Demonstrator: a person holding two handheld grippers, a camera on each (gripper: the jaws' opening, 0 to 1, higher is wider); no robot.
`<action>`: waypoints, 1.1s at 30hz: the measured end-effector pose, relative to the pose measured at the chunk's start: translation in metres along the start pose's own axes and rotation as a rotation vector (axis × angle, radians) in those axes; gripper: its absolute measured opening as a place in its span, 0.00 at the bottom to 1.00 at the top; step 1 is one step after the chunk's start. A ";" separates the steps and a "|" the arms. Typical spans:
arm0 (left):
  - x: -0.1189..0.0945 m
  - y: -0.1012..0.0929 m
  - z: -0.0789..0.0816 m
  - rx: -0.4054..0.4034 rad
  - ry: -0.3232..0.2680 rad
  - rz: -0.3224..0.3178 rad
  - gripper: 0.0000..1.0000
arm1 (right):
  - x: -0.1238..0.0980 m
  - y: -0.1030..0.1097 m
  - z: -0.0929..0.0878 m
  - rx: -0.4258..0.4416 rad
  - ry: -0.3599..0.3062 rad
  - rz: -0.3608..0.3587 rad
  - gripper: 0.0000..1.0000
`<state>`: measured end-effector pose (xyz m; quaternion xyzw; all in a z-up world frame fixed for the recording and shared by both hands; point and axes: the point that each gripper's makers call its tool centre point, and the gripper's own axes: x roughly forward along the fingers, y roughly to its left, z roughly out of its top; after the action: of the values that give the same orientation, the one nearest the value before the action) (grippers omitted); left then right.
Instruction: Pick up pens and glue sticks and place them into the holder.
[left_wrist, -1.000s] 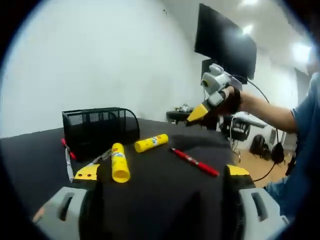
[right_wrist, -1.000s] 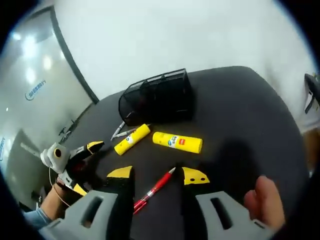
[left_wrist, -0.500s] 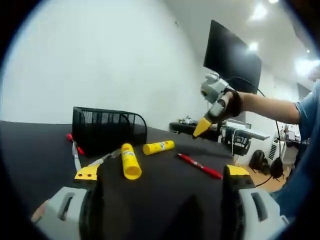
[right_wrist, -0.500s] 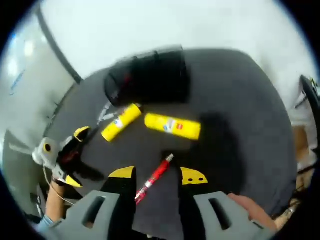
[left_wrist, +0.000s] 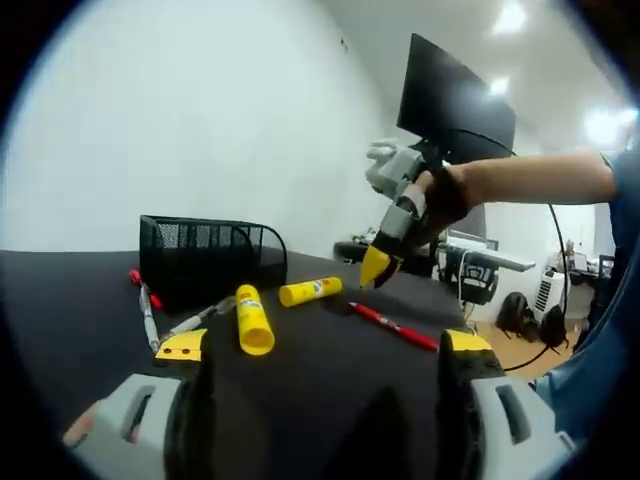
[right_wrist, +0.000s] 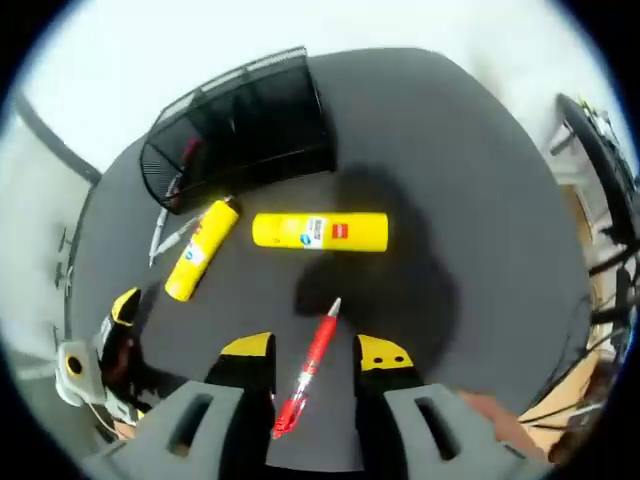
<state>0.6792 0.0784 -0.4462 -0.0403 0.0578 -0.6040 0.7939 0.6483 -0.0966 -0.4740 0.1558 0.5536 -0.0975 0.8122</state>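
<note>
My right tongs (right_wrist: 313, 352) are hanging released over the dark worktop (right_wrist: 470, 200), their tips straddling the red pen (right_wrist: 307, 378) lying below. My left tongs (left_wrist: 320, 345) are also gaping wide, low over the worktop. Beyond the red pen two yellow glue sticks (right_wrist: 320, 231) (right_wrist: 200, 249) are lying flat, with a grey pen (right_wrist: 181, 233) beside them. The black mesh holder (right_wrist: 240, 125) is sitting behind them; I cannot tell what it contains.

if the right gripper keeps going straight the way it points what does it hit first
Most likely the red pen on the dark table, which lies between the open jaws of the right gripper. The gripper's height above the pen is unclear.
</note>
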 end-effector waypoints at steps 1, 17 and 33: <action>-0.001 0.001 0.001 -0.005 -0.007 0.000 0.89 | 0.002 -0.003 -0.003 0.004 0.017 -0.019 0.26; -0.002 -0.004 0.003 -0.008 -0.019 -0.008 0.86 | 0.035 0.000 0.062 0.060 0.055 -0.016 0.19; -0.002 -0.005 0.002 0.004 -0.012 -0.012 0.84 | 0.043 -0.010 0.086 0.049 0.058 -0.061 0.18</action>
<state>0.6740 0.0794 -0.4432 -0.0427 0.0513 -0.6088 0.7905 0.7359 -0.1362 -0.4861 0.1614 0.5787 -0.1311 0.7886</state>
